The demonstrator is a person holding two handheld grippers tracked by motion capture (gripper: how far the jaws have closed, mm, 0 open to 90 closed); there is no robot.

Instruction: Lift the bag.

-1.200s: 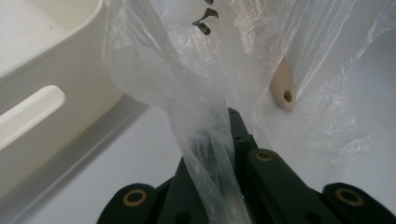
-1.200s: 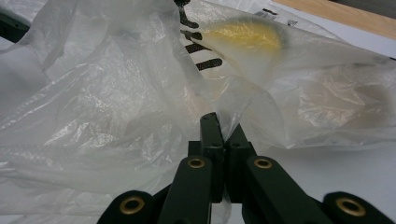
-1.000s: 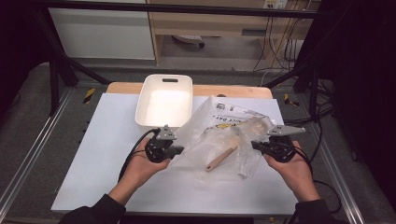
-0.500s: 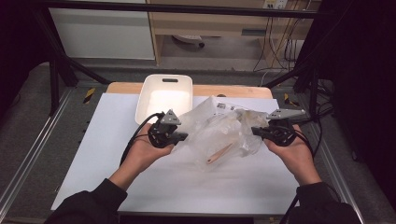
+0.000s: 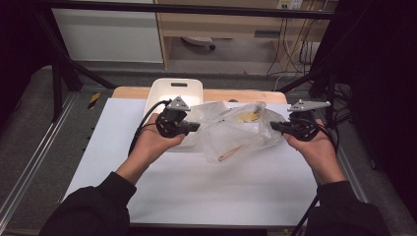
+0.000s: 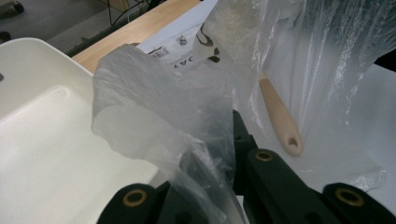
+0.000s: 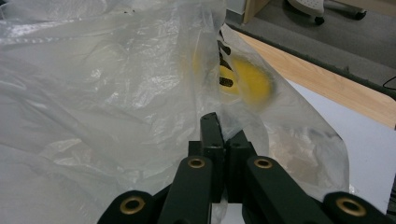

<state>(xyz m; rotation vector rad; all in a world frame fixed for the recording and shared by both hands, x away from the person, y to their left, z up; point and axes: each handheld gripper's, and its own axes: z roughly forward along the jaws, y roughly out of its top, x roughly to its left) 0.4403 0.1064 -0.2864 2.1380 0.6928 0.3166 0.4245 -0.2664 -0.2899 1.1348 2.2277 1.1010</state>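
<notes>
so both hands come in from the near edge of the table [image 5: 147, 196], which has a white sheet over most of it and bare wood along the far edge. the left gripper [image 5: 189, 128] has its jaws pinched together on the left edge of a clear plastic bag [image 5: 236, 132]; in the left gripper view the film is bunched up right between the two black jaws, so it's closed on the bag [image 6: 159, 126]. the right gripper [image 5: 275, 127] does the same on the bag's right edge, and in the right gripper view its jaws sit nearly touching with the film caught between them, the bag [image 7: 93, 93] spreading out in front.

the bag hangs stretched between the two grippers, lifted over the middle of the table, a bit nearer the far edge than the near one. inside it there's a wooden-handled utensil [image 5: 236, 150] lying tilted, handle end with a hole low down, seen through the film in the left gripper view too [image 6: 280, 121]. higher in the bag there's something yellow with a printed label [image 5: 248, 117], blurry through the plastic [image 7: 247, 81], can't tell what it is.

behind the left gripper, at the far edge of the table, sits a white tub [image 5: 172, 91], partly covered by the bag's left side.
</notes>
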